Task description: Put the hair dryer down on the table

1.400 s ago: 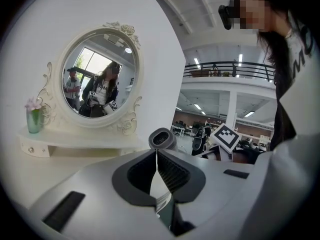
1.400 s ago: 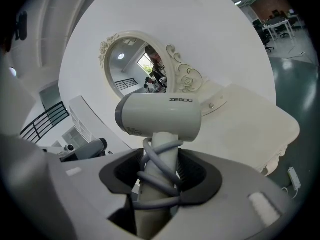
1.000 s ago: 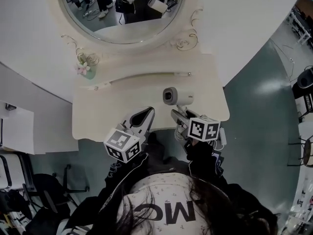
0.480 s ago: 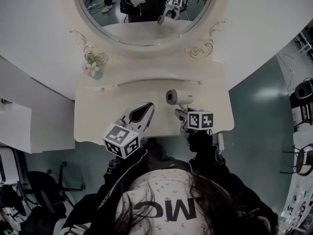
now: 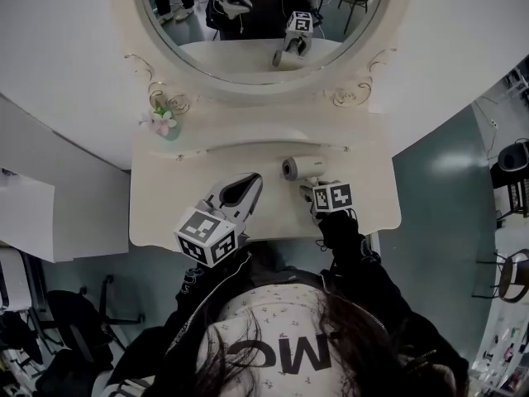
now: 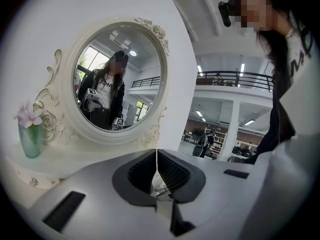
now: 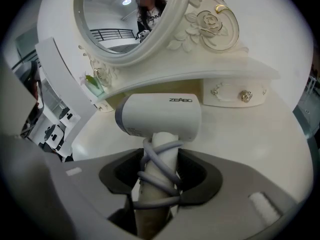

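The white hair dryer has its cord wound round the handle, and my right gripper is shut on that handle. Its barrel lies level and points left, over the cream dressing table. In the head view the hair dryer is over the right half of the table, in front of the low drawer shelf, with the right gripper just behind it. Whether it touches the tabletop I cannot tell. My left gripper hovers over the table's front middle, shut with nothing in it; its tips meet.
An oval mirror in an ornate cream frame stands at the back of the table. A green vase with a pink flower sits at the back left. The drawer shelf with knobs runs under the mirror. The floor drops off to the right of the table.
My right gripper has carried the hair dryer forward from the table's front edge to over the tabletop, nearer the mirror. The left gripper has hardly moved.
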The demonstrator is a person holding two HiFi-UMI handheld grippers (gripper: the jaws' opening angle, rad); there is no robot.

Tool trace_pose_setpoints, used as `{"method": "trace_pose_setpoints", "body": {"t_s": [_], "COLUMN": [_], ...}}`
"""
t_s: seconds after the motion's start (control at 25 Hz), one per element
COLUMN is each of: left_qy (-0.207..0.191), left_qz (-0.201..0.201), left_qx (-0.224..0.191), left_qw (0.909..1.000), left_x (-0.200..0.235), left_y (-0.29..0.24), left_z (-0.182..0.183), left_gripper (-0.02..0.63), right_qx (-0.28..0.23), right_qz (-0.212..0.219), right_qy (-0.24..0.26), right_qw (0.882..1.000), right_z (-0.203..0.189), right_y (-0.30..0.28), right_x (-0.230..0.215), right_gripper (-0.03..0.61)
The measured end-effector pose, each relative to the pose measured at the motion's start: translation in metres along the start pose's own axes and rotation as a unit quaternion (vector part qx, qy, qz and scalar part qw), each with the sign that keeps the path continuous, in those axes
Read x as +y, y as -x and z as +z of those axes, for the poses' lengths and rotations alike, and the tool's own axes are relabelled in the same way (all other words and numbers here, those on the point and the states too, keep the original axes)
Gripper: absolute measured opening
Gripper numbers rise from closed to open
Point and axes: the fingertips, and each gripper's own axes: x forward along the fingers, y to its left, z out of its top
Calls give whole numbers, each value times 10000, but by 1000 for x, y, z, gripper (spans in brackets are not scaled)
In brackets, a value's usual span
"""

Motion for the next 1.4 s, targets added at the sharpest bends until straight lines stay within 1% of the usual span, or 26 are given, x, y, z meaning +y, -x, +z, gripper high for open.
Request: {"method": "trace_pose_setpoints", "body": {"t_s": [0.32, 0.44, 0.56, 0.64, 1.0, 1.4], "left_qy": [14, 7, 6, 10, 5, 19], "left_qz": [70, 74, 63, 67, -21, 6], "left_qx": [26, 43, 66, 79, 134, 128], "left_qw": [10000, 10000, 10000, 9999, 9999, 9999], "left_x": [19, 24, 26, 29, 29, 36], "left_y": [0, -2, -3, -3, -8, -5], "left_z": [3, 3, 4, 4, 4, 3], "left_gripper": [0, 0, 0, 0, 0, 0], "right_qx": [171, 245, 359, 394, 316, 173], "right_qz": [-243, -392, -565, -622, -637, -766], "right_qy": [314, 668, 1101, 1275, 1341, 1151], "right_qw": [9991, 9967, 9917, 9891, 9884, 9902], "right_z": [9, 14, 16, 18, 34, 44], "right_y": [-16, -21, -24, -25, -28, -31], "right_x": [-12, -17, -23, -26, -40, -52], "right_gripper": [216, 216, 216, 216, 216, 218]}}
